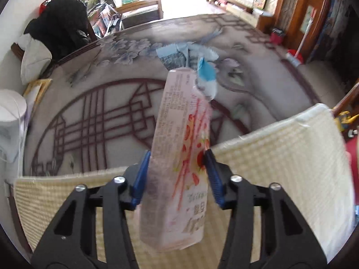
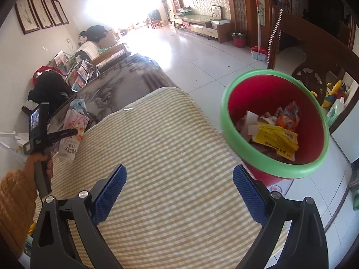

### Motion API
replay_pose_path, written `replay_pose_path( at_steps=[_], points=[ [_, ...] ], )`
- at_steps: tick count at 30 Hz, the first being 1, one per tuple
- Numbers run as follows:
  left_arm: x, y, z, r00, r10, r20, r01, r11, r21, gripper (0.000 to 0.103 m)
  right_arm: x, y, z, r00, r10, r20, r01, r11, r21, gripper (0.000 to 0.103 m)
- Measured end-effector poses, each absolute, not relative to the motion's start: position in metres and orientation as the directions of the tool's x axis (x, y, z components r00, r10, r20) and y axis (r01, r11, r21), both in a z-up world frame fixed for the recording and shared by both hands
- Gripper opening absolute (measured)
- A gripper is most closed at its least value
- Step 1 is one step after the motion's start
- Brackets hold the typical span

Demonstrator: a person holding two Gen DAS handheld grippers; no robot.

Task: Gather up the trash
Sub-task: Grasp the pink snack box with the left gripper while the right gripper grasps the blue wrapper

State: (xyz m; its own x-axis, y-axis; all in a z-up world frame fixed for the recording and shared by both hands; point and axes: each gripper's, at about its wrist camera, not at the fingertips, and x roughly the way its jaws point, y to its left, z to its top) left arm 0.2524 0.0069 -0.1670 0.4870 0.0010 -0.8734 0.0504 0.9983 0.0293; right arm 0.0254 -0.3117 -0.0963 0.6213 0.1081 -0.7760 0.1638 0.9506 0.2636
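Observation:
My left gripper [image 1: 176,165] is shut on a pink snack box [image 1: 179,157] with red strawberry print, held above a yellow checked cushion [image 1: 280,168]. The box also shows in the right wrist view [image 2: 73,130], at the far left with the left gripper [image 2: 67,132]. A blue-and-white wrapper [image 1: 207,76] and a crumpled blue packet [image 1: 177,55] lie on the patterned table [image 1: 101,116] beyond the box. My right gripper [image 2: 179,192] is open and empty above the cushion [image 2: 168,157]. A red bin with a green rim [image 2: 272,123], holding several wrappers, stands to its right.
A dark jacket [image 1: 60,24] hangs over a chair at the table's far left. A white roll [image 1: 10,116] stands at the left edge. A wooden chair [image 2: 314,51] stands behind the bin. White tiled floor [image 2: 190,51] runs toward a bright doorway.

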Motion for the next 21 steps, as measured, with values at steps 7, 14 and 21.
replay_pose_path(
  at_steps=[7,14,21],
  points=[
    [0.133,0.051,-0.147,0.484,-0.043,-0.874,-0.018,0.998,-0.059,0.043,0.088,-0.227,-0.098,0.573,0.259,-0.778,-0.018,0.952,0.304,0.092],
    [0.056,0.084,-0.16,0.455,0.011,-0.89,-0.114,0.992,-0.046,0.044,0.182,-0.116,-0.092,0.575,0.327,-0.75,-0.216,0.945,0.247,0.093],
    [0.04,0.094,-0.165,0.465,-0.015,-0.885,-0.136,0.987,-0.088,0.046,0.293,-0.04,-0.125,0.572,0.256,-0.779,-0.269,0.956,0.117,0.093]
  ],
)
